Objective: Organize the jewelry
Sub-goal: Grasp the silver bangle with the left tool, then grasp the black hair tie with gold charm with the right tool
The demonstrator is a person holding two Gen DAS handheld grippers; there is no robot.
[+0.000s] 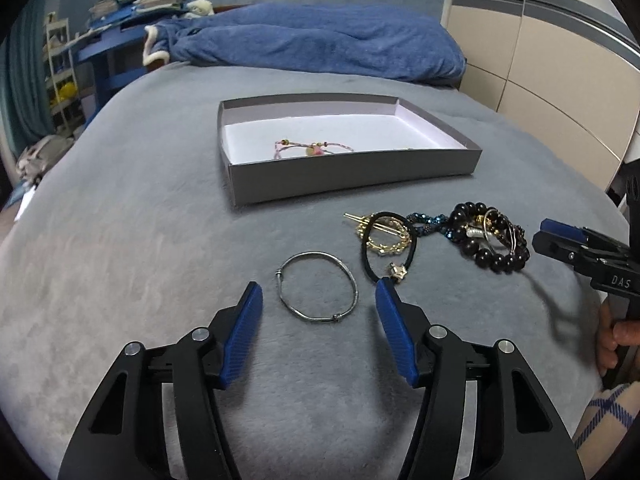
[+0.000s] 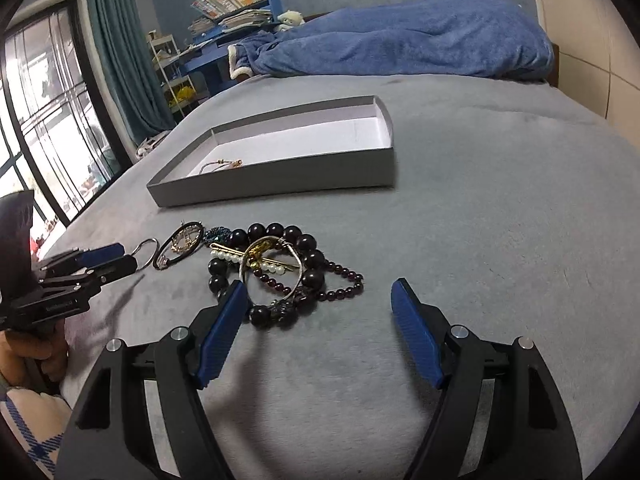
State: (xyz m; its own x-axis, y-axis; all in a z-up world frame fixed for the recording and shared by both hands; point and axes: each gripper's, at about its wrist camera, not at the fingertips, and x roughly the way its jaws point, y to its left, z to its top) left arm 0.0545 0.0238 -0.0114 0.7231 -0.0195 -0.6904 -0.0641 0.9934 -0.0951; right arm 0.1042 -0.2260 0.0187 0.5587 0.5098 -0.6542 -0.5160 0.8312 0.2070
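A silver bangle lies on the grey bed cover, between and just ahead of the tips of my open left gripper. To its right lie a black hair tie with a star charm, a gold hair clip and a pile of dark bead bracelets. A grey shallow box beyond holds one pink beaded bracelet. My right gripper is open and empty, just behind the bead pile; its left finger is close to the beads. The box lies beyond.
A blue blanket lies heaped at the bed's far end. A beige wardrobe stands on the right. Blue shelves with books and a window are on the left.
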